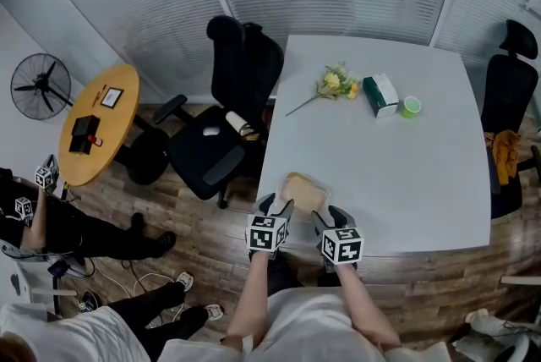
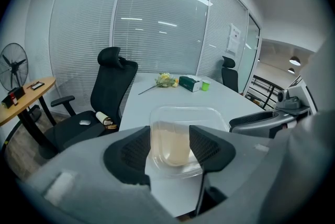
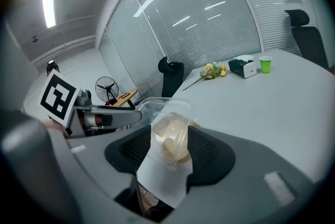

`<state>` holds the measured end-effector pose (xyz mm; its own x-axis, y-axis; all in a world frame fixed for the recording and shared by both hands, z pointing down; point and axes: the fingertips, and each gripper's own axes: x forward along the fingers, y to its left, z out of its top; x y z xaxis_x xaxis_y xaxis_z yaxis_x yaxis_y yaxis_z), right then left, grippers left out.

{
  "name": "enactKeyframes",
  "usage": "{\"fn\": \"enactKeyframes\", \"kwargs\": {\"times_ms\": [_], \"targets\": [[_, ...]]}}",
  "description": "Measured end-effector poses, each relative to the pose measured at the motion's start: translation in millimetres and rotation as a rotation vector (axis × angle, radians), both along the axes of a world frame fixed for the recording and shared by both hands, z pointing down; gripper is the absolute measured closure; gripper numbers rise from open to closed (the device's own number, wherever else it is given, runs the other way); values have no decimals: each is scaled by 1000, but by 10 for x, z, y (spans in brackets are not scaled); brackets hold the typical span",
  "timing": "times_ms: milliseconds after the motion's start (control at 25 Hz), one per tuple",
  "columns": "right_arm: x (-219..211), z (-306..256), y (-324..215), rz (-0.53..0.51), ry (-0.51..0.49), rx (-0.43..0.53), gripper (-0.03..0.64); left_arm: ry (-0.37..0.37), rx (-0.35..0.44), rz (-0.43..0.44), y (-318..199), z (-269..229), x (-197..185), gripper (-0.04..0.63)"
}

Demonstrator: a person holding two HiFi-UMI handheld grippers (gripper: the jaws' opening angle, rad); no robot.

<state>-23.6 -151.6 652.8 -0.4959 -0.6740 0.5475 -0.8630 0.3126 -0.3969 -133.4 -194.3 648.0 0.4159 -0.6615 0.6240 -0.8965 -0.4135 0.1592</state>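
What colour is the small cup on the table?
Bright green cup, clearest in the right gripper view.

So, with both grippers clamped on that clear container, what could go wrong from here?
The left gripper and right gripper both clamp the clear container. Uneven squeezing or pulling apart could buckle it or spill its pale contents. It is also at the near edge of the table, so a slip might send it off.

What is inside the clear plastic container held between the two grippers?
Through the clear plastic container a pale beige lump shows, soft-looking. What it is exactly cannot be told, and both grippers' jaws cover its sides.
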Motion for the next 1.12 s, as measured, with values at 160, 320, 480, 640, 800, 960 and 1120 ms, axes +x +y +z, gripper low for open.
{"fn": "enactKeyframes", "kwargs": {"times_ms": [160,320,480,640,800,960,1120], "targets": [[-2,-9,1,2,-1,2,402,-1,1,2,-5,-7,1,359],[2,-6,1,5,5,1,405,1,-2,5,-11,4,9,354],[4,-7,16,10,5,1,408,1,-6,9,3,17,11,354],[24,-4,6,12,5,1,410,3,-7,9,-14,23,31,353],[21,-7,11,14,4,-1,411,4,-6,8,-19,21,28,353],[19,-1,20,15,3,-2,414,1,-9,9,-8,38,24,353],[11,16,28,14,5,-2,417,0,-11,10,-2,56,14,351]]}}
